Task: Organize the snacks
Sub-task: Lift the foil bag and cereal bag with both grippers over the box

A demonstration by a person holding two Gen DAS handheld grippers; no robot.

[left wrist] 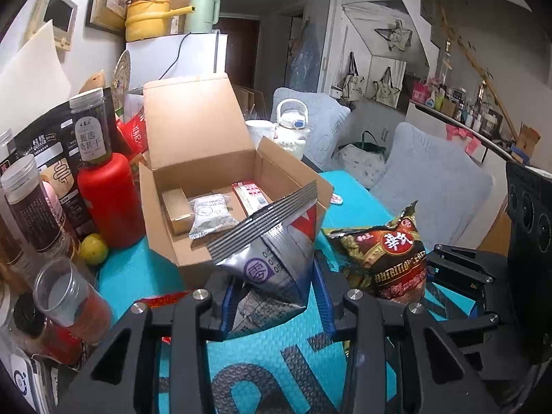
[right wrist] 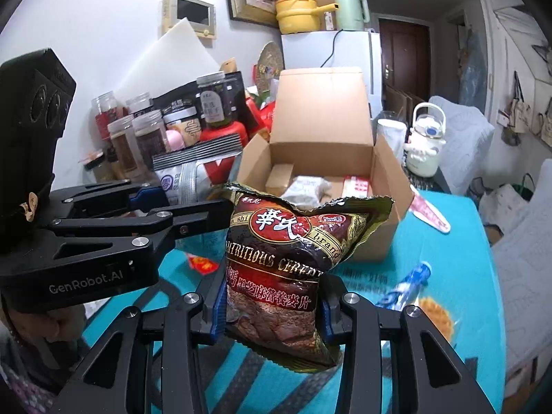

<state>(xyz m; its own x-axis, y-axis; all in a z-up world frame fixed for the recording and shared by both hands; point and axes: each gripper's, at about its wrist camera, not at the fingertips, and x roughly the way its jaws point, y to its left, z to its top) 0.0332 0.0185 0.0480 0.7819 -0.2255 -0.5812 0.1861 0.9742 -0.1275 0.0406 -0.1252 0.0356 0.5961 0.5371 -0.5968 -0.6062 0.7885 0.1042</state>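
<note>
Cardboard box standing open ahead of both grippers. Left gripper pinching silver snack pouch, upright, nearer to box. Right gripper clamping dark cereal bag, upright, box opening lying just beyond, slightly right.

Glossy foil cereal bag; silver foil pouch; matt cardboard box; textured teal mat.

Silver pouch, brown cereal bag, seemingly upright.
</note>
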